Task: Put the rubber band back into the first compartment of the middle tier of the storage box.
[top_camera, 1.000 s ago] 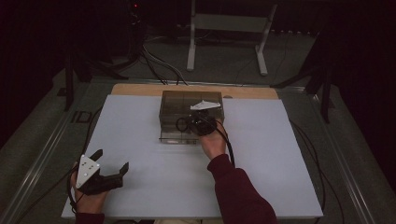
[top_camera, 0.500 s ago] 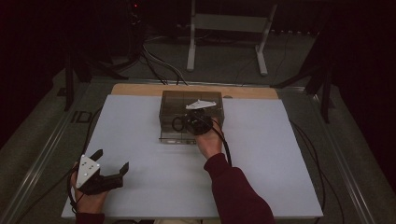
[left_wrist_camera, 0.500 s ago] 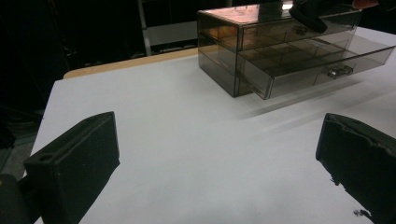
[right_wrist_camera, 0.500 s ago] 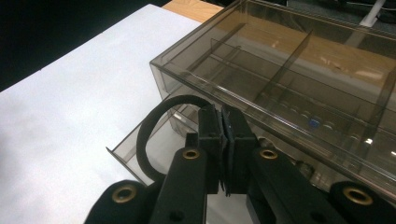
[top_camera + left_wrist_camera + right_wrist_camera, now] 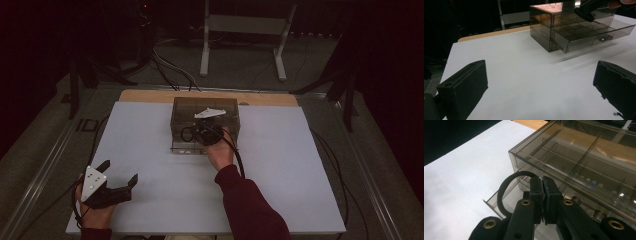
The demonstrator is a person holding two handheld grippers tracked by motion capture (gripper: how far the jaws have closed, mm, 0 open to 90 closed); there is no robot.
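A smoked transparent drawer box (image 5: 205, 125) is seen at the far middle of the white table sheet (image 5: 150, 150), just before a strip of bare wood (image 5: 150, 95) at the sheet's far edge. In the left gripper view the box (image 5: 574, 27) is shown with its lower drawer (image 5: 599, 37) pulled partly out toward the near side; dividers are visible inside, and a small metal handle (image 5: 605, 38) is noted on the drawer front.

The right gripper (image 5: 202, 132) is held over the near side of the box, a grey three-cornered plate (image 5: 209, 113) on top of it. In the right gripper view its two black jaws are pressed flat together, clenched, with nothing made out between the pads (image 5: 543, 197). They are poised just above the drawer's front edge; whether the drawer is touched cannot be told. A black cable loop (image 5: 506, 190) curls beside the jaws.

The left gripper (image 5: 117, 182) is held well apart from the box, at the near left corner of the sheet. Its jaws are spread wide, released, with bare sheet between them (image 5: 541, 92).
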